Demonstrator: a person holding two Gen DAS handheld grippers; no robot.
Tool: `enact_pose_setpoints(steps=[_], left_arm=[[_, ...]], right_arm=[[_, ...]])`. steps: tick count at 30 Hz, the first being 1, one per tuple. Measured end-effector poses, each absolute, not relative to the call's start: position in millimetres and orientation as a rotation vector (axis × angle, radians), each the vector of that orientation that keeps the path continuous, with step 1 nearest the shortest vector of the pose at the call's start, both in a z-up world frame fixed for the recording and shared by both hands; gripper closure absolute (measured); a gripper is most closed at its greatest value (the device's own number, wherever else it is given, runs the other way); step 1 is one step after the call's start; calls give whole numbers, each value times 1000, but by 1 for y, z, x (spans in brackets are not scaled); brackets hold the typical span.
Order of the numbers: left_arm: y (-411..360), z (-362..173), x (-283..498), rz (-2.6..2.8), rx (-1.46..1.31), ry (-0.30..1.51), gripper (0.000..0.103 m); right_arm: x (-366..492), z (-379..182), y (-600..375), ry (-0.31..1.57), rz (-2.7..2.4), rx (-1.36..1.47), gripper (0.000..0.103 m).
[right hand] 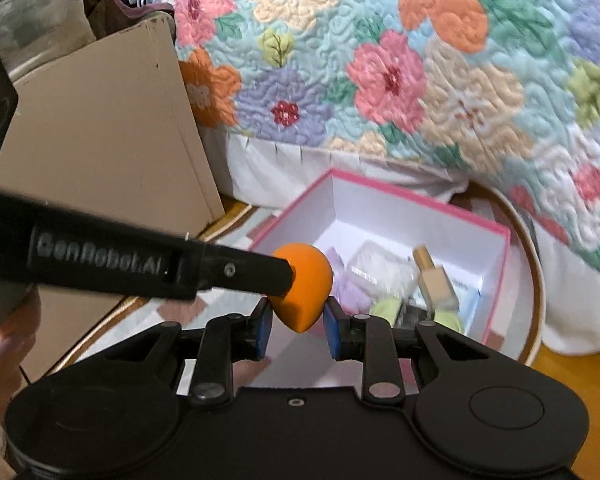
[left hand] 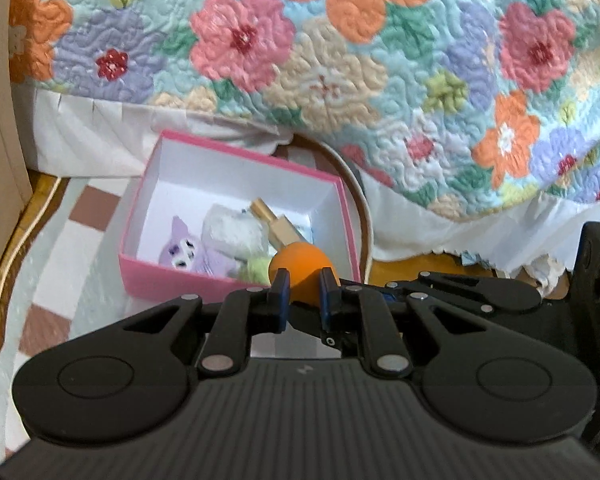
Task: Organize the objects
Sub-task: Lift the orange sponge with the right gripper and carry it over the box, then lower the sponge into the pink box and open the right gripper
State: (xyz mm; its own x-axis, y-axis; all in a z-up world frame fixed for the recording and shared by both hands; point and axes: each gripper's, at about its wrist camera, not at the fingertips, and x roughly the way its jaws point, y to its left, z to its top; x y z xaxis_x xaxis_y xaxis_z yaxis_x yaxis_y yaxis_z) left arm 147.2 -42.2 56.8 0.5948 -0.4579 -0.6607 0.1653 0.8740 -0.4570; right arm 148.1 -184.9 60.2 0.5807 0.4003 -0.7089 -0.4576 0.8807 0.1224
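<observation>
Probably "GenRobot.AI" on left gripper [right hand: 288, 276]

The left gripper [left hand: 304, 294] pinches an orange teardrop-shaped sponge [left hand: 302, 272] between its blue pads, just above the near corner of an open pink box [left hand: 236, 216]. Inside the box lie a purple plush toy [left hand: 188, 254], a white fluffy thing [left hand: 234, 234] and a gold-capped bottle [left hand: 276, 224]. Behind it hangs a flowered quilt [left hand: 340, 60]; under it lies a checked mat [left hand: 52, 264].

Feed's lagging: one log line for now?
left gripper: shut on orange sponge | right gripper: also gripping it | pink box: open
</observation>
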Motion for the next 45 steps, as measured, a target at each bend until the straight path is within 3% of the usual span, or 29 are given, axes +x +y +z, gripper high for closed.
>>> enact_pose_setpoints(steps=[6, 14, 23, 29, 37, 39, 45], left_arm=[[-36, 45, 189, -315, -361, 893, 90], [-39, -12, 249, -253, -348, 961, 90], [-49, -69, 278, -209, -328, 1052, 90], [-51, -83, 285, -181, -307, 1061, 89], [-40, -74, 282, -118, -282, 1026, 69], [-37, -67, 276, -128, -278, 1011, 60], [-33, -45, 249, -115, -217, 985, 51]], right_arm=[[188, 54, -166, 839, 525, -103, 71], [256, 1, -166, 934, 554, -95, 71], [296, -63, -179, 1066, 573, 18, 71], [305, -79, -164, 1106, 562, -74, 71], [301, -73, -173, 1076, 523, -70, 66], [293, -65, -176, 1043, 517, -55, 64], [264, -46, -188, 960, 471, 9, 56]])
